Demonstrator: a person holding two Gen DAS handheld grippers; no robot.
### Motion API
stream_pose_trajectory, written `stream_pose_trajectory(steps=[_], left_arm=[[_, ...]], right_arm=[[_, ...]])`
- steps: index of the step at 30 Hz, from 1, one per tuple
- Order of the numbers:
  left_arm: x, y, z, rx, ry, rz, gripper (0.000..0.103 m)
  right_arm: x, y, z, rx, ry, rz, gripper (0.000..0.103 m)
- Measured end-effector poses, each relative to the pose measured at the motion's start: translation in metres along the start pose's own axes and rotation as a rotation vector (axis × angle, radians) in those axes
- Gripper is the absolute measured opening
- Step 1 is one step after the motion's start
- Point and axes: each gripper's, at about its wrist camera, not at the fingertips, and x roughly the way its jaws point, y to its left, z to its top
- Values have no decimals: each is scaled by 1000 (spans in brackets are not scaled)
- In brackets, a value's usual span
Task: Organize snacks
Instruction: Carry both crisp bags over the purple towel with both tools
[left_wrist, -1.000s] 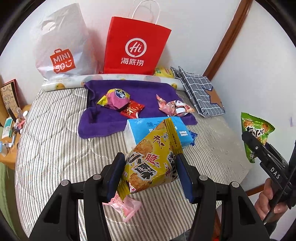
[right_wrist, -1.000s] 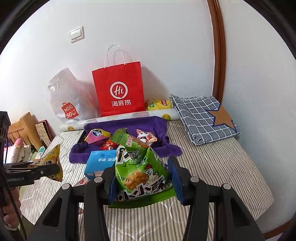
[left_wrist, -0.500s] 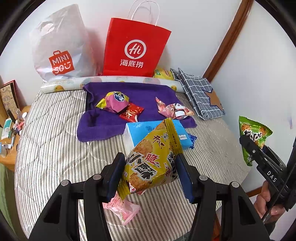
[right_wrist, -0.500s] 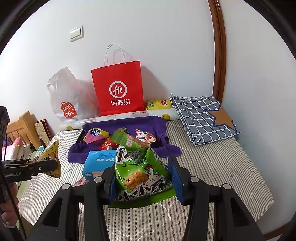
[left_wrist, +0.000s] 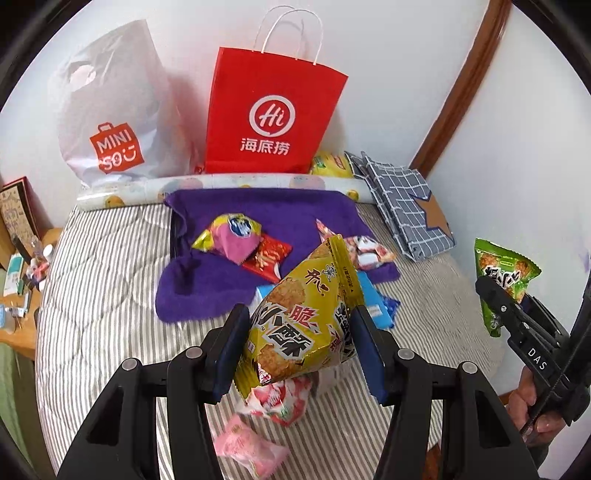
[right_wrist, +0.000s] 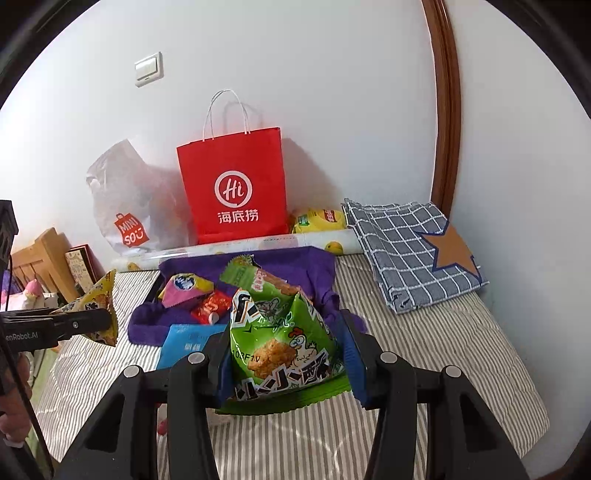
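My left gripper (left_wrist: 301, 345) is shut on a yellow snack bag (left_wrist: 306, 325) and holds it above the striped bed; it also shows in the right wrist view (right_wrist: 98, 308). My right gripper (right_wrist: 284, 354) is shut on a green snack bag (right_wrist: 280, 339), seen at the right edge of the left wrist view (left_wrist: 504, 277). A purple towel (left_wrist: 273, 210) over a tray holds a pink and yellow packet (left_wrist: 232, 238), a red packet (left_wrist: 266, 258) and a white and red packet (left_wrist: 365, 251). A blue pack (right_wrist: 188, 341) lies in front of it.
A red paper bag (left_wrist: 273, 122) and a white Miniso bag (left_wrist: 110, 122) stand against the wall. A checked cloth (right_wrist: 410, 247) lies at the back right. Pink packets (left_wrist: 251, 446) lie on the bed below my left gripper. A wooden side table (left_wrist: 22, 295) is left.
My left gripper has moved forward and a little left over the bed with the yellow bag. My right gripper has held the green bag almost still.
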Motion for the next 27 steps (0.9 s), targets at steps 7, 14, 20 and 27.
stream_pose_trajectory(steps=[7,14,20,27], left_arm=[[18,15,28,-16,4,22,57],[39,23,58,-23,15,29,56],[55,30,87,-18,6,56,56],[84,37,112,-18,18,63,56]], right_arm=[[27,-1,17,-14,-6,0,46],[63,6,35,-32,-4,13,46],[102,6,52,-33,18,45,46],[145,6,66,-3,43,77,46]])
